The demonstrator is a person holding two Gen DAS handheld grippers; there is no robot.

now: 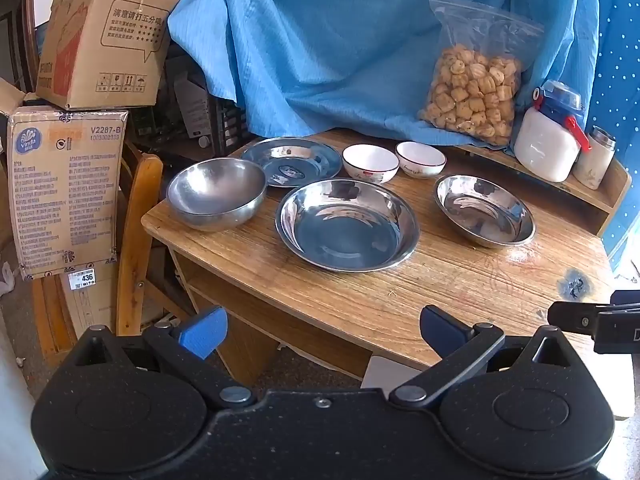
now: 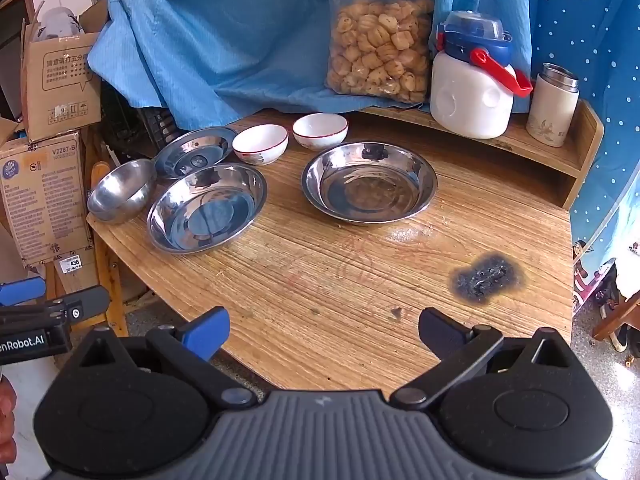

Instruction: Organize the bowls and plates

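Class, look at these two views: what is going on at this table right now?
A person holds two hand-held grippers over the near edge of a wooden table, and neither has taken anything yet. The left hand-held gripper and the right hand-held gripper both stand wide open and empty. The dishes lie unsorted: a deep steel bowl, a flat steel plate, two shallow steel dishes and two white ceramic bowls. Nothing is stacked so far.

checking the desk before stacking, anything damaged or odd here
Yes: a black scorched patch mars the tabletop near its right front, charred and rough like a burn. A pale worn spot lies by the right steel dish. The dishes look intact.
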